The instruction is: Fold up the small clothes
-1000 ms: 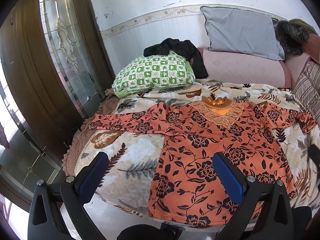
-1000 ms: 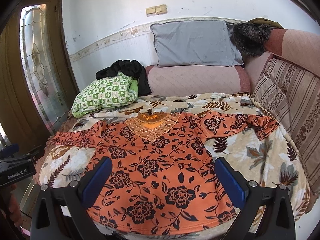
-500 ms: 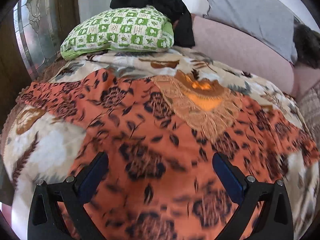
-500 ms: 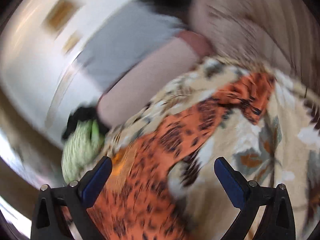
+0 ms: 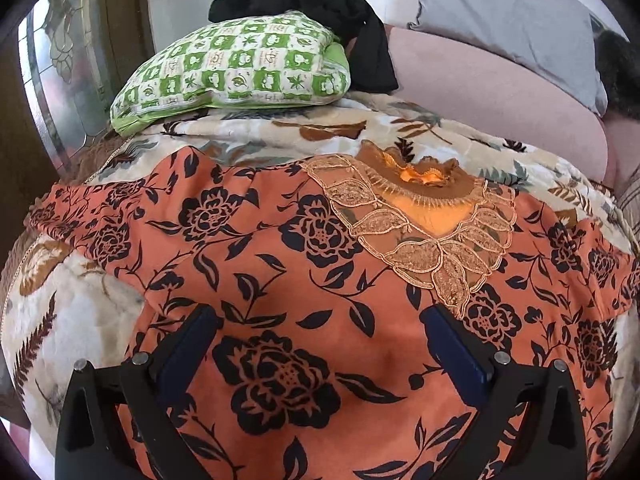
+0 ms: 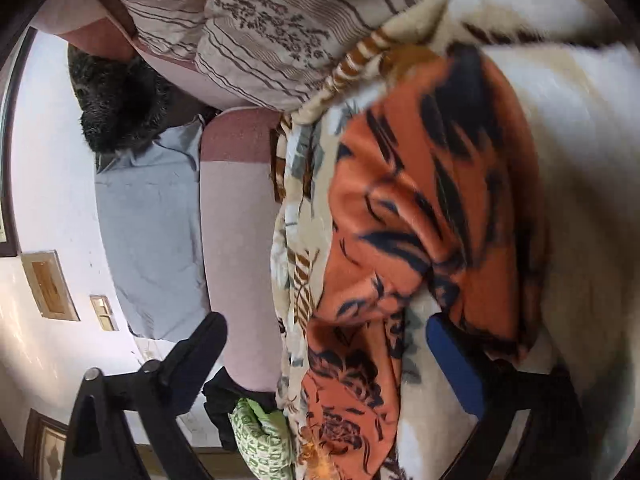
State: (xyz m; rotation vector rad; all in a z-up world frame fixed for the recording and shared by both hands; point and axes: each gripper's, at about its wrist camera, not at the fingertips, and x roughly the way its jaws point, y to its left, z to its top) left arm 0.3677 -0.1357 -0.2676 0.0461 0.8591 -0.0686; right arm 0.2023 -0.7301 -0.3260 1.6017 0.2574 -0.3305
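Observation:
An orange blouse with black flowers (image 5: pixel 280 280) lies spread flat on a floral blanket (image 5: pixel 80 328), its lace neckline (image 5: pixel 420 232) toward the far side. My left gripper (image 5: pixel 318 344) hovers open low over the blouse's chest, both blue pads above the cloth and nothing between them. In the right wrist view the camera is rolled sideways. My right gripper (image 6: pixel 326 354) is open over the blouse's right sleeve (image 6: pixel 432 208), whose crumpled end lies on the blanket (image 6: pixel 580 200). Its right blue pad (image 6: pixel 456 364) sits close to the sleeve's edge.
A green checked pillow (image 5: pixel 240 72) with a black garment (image 5: pixel 340 12) on it lies beyond the blouse. A grey pillow (image 5: pixel 500 20) leans on the wall above a pink bolster (image 5: pixel 480 92). A striped cushion (image 6: pixel 260 28) lies by the sleeve. A glazed wooden door (image 5: pixel 68 60) stands left.
Both grippers have come down from a far view to close over the blouse. The left one neared the chest; the right one swung right and rolled sideways toward the sleeve end.

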